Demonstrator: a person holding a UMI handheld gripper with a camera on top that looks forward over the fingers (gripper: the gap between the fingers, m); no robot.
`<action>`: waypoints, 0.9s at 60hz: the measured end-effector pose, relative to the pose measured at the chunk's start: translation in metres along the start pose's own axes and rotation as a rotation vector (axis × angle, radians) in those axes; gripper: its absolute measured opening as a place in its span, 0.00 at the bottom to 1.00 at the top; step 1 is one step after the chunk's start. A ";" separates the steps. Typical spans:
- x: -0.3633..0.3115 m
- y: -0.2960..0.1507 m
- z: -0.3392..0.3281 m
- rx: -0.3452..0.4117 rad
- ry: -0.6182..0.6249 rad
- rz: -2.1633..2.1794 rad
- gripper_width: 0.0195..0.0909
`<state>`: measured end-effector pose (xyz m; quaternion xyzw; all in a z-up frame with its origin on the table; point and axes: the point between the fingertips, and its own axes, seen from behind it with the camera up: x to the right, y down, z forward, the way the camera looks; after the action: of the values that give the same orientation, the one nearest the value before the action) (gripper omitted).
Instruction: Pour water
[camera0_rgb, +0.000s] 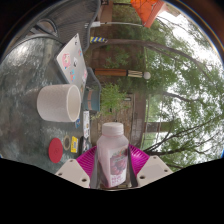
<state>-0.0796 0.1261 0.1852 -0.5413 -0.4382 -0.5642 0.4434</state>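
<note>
One white cylindrical paper cup (59, 102) stands upright on the reflective counter (25, 75), left of the gripper (112, 163). One white plastic bottle with pink label (112, 152) sits upright between the jaws, held by both pink pads. Judgement: bottle grasped; pouring not yet begun. One red cap (56, 149) lies nearby.

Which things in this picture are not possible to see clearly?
Gripper view only:
- Bottle: its base is hidden behind the gripper.
- Water level in the bottle: its opaque wall hides it.
- White cup: the side-on angle hides its inside.
- Printed card: text too small to read.
- Red lid: partly cut off.
</note>
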 end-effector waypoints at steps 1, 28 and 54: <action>-0.001 -0.006 0.003 0.005 -0.001 -0.055 0.40; -0.019 -0.049 0.024 0.113 0.038 -0.875 0.40; 0.094 -0.041 0.026 0.130 0.143 0.140 0.40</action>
<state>-0.1155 0.1585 0.2795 -0.4992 -0.4024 -0.5395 0.5458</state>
